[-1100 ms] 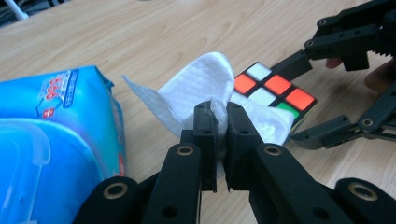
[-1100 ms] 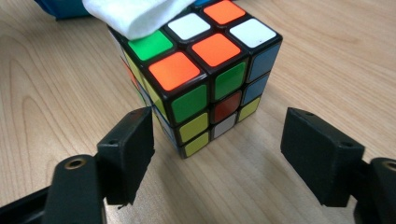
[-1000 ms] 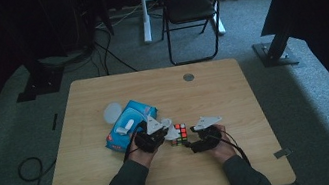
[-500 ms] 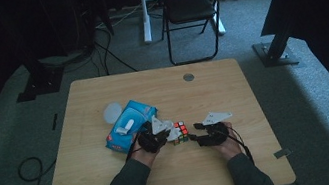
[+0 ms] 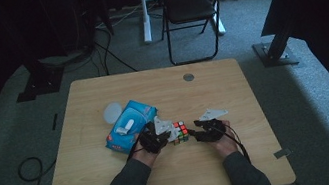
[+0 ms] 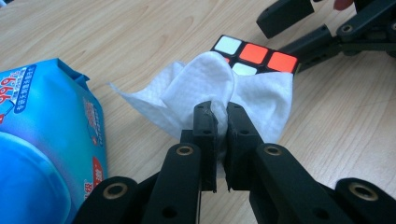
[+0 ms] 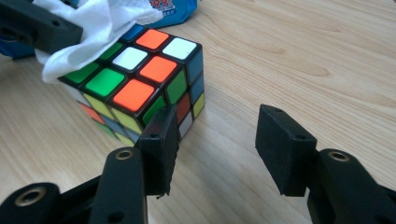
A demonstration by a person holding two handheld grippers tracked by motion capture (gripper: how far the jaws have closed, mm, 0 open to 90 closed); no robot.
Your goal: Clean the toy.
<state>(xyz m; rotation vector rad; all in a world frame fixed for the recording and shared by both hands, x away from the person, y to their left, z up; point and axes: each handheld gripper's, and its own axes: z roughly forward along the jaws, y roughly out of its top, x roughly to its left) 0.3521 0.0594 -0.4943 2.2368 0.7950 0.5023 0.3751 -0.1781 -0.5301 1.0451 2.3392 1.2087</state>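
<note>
- White wipe is pinched between the left gripper's jaws, which are closed tight on its bunched middle; the rest fans out ahead of the jaws and drapes onto the puzzle cube just beyond them.
- From the left gripper view the wipe hides most of the cube, leaving a few top squares showing; the blue wipe pack to the left of the jaws is cut off by the picture edge.
- In the right gripper view the right gripper has its jaws about half open and holds nothing; the cube sits just ahead of the left-hand jaw, whose tip overlaps the cube's near corner. Whether it touches there is hard to tell. Bare wooden table lies between the jaws.
- The high view is dim and the cube is small there, so its colours are hard to make out; it lies between the two grippers.
- Counted: one cube, one wipe, one pack, one pale round lid beside the pack, two grippers.
- Against the earlier pictures, the right gripper's jaws have just been closing with nothing between them, and that hand has turned in toward the cube; cube and pack lie where they were.
</note>
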